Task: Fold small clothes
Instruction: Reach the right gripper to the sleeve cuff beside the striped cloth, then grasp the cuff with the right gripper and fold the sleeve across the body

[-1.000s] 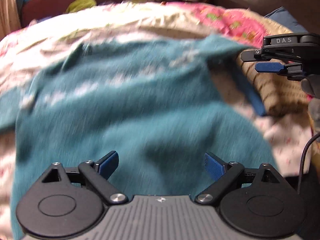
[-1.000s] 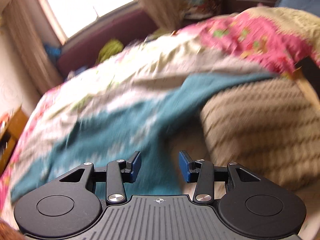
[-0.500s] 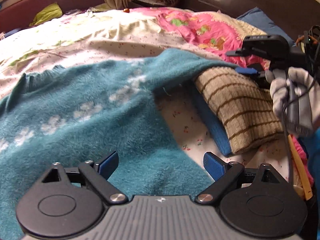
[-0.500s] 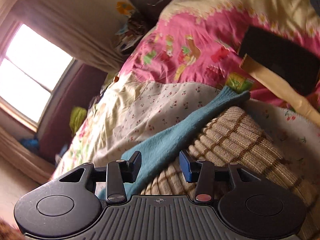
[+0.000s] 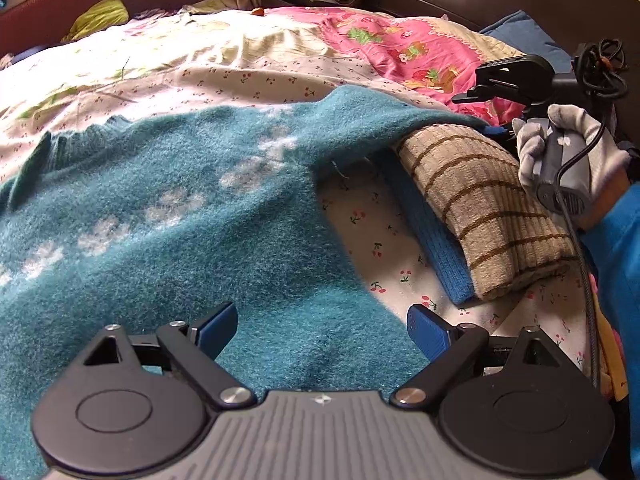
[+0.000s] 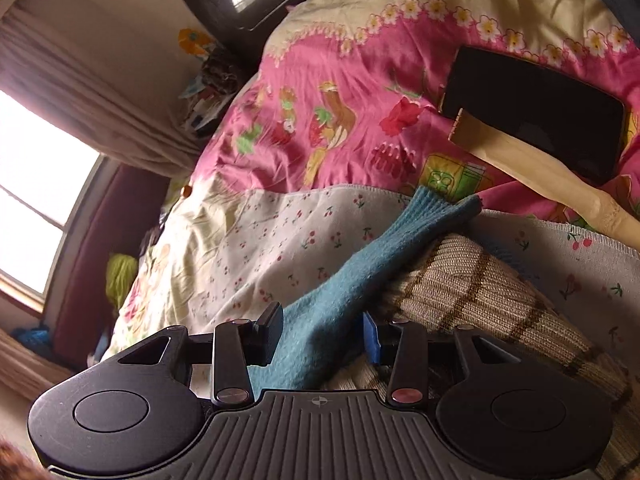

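Observation:
A teal fuzzy sweater point(image 5: 168, 216) with white flower marks lies spread on the bed. Its right sleeve point(image 6: 384, 256) stretches over a folded beige striped sweater point(image 5: 484, 208). My left gripper point(image 5: 322, 330) is open just above the sweater's lower hem, holding nothing. My right gripper point(image 6: 322, 334) is open with the teal sleeve lying between its fingers; the jaws do not press it. The right gripper also shows in the left wrist view point(image 5: 504, 80), held by a gloved hand beyond the sleeve end.
A blue folded garment point(image 5: 432, 240) lies under the beige sweater. A black phone point(image 6: 536, 112) and a pale wooden stick point(image 6: 532, 168) rest on the pink quilt point(image 6: 328, 92). The cherry-print sheet point(image 5: 248, 68) covers the bed. A window and curtain are at the left.
Both views swung and steadied. My right gripper moved toward the sleeve end over the beige sweater, and the sleeve now lies between its fingers. The left gripper stayed open over the hem.

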A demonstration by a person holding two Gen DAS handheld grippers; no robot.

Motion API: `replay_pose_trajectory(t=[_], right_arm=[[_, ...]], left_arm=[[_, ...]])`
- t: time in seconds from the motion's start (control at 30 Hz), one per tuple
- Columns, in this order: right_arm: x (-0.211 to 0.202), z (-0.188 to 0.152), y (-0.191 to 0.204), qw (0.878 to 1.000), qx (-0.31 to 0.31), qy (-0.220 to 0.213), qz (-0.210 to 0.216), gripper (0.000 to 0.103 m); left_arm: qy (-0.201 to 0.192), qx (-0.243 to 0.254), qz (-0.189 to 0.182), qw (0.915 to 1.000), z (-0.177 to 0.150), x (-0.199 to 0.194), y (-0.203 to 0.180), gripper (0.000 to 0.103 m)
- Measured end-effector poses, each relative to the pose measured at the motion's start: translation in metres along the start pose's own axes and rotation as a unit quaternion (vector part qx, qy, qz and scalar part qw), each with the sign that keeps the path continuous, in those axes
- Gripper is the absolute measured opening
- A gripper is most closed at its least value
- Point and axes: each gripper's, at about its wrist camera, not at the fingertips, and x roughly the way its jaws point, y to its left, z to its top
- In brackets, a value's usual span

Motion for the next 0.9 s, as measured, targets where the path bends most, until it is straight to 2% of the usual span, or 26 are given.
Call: replay_pose_trajectory(t=[0.13,0.23,0.27,0.37,0.47,0.5,0.6,0.7,0.73,0.8,0.87,0.9], right_arm=[[0.011,-0.002,0.003,1.0,0.007,-0.023,-0.019,0.039],[0.005,-0.001,0.014,0.999,-0.015,-0.027,-0.013,0.016],[0.0,-0.003,0.022,0.999,-0.031,-0.032,-0.008,0.015],[-0.02,-0.022,0.066,0.99,-0.126,-0.066,0.006,0.014],[-0.029,-0.059,0.122,0.971,-0.226,-0.074,0.037,0.014],[-0.03,-0.076,0.141,0.961,-0.263,-0.074,0.048,0.014],[-0.024,-0.141,0.191,0.921,-0.378,-0.056,0.082,0.014],[-0.007,-0.219,0.217,0.872,-0.476,-0.017,0.108,0.014],[0.001,-0.246,0.222,0.853,-0.509,-0.005,0.114,0.014],[0.013,-0.3,0.224,0.805,-0.58,0.016,0.126,0.013],[0.02,-0.347,0.221,0.757,-0.641,0.032,0.124,0.013],[0.022,-0.364,0.218,0.738,-0.663,0.039,0.123,0.013]], left_arm=[[0.003,-0.007,-0.001,1.0,-0.002,0.002,0.002,0.101],[-0.005,-0.02,-0.001,0.9998,-0.006,-0.006,0.008,0.101],[-0.009,-0.025,0.0,0.9996,-0.008,-0.009,0.013,0.101],[-0.024,-0.045,0.012,0.9986,-0.016,-0.022,0.032,0.101],[-0.036,-0.062,0.031,0.9969,-0.028,-0.037,0.053,0.101],[-0.041,-0.067,0.036,0.9962,-0.033,-0.042,0.06,0.101],[-0.059,-0.077,0.06,0.9935,-0.048,-0.056,0.08,0.101],[-0.073,-0.084,0.088,0.9899,-0.061,-0.063,0.098,0.101],[-0.076,-0.087,0.097,0.9886,-0.066,-0.064,0.104,0.101],[-0.076,-0.095,0.109,0.9865,-0.074,-0.063,0.116,0.101],[-0.071,-0.11,0.109,0.9855,-0.079,-0.061,0.129,0.101],[-0.069,-0.12,0.104,0.9849,-0.081,-0.06,0.135,0.101]])
